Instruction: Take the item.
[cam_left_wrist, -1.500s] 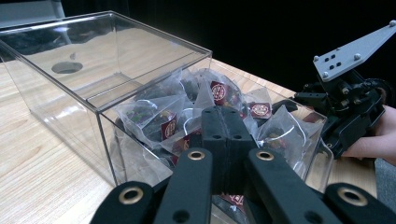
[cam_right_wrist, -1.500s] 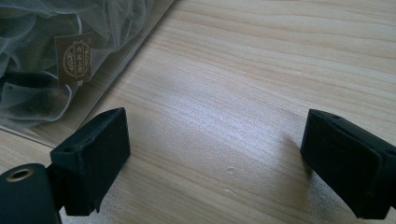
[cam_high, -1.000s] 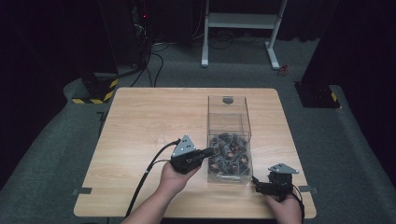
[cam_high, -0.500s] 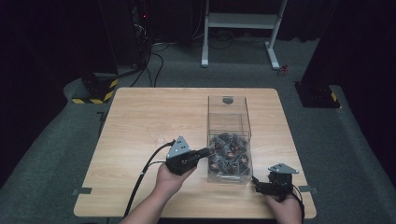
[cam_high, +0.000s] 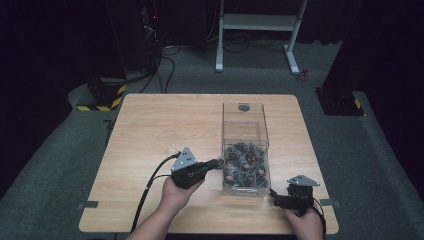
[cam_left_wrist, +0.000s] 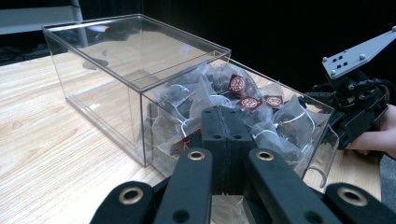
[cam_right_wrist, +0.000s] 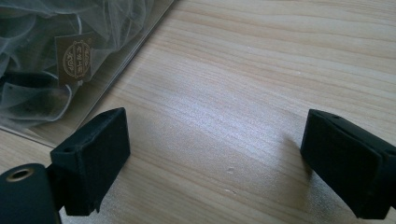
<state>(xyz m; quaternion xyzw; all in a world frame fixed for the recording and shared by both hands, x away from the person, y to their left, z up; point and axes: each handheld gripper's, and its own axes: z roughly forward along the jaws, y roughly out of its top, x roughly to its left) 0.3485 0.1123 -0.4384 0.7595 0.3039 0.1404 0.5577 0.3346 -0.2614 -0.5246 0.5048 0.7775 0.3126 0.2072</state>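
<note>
A clear plastic box (cam_high: 245, 127) stands lengthwise on the wooden table (cam_high: 160, 125), right of centre. Its near half holds several mesh tea bags (cam_high: 245, 165) with dark red labels. My left gripper (cam_high: 219, 162) points right at the box's near left side. Its jaws are shut together just in front of the tea bags (cam_left_wrist: 243, 91), with nothing visible between them (cam_left_wrist: 227, 116). My right gripper (cam_high: 273, 196) rests by the box's near right corner, low over bare wood. It stands open and empty (cam_right_wrist: 215, 163), beside the box wall (cam_right_wrist: 126, 60).
The far half of the box (cam_left_wrist: 116, 60) is empty, with a round mark on its far wall. The table's front edge runs close behind both hands. Cables trail from the left gripper toward the front edge. A white frame (cam_high: 260, 30) stands on the floor beyond.
My left gripper has drawn back slightly to the left, away from the box. The right gripper has stayed where it was.
</note>
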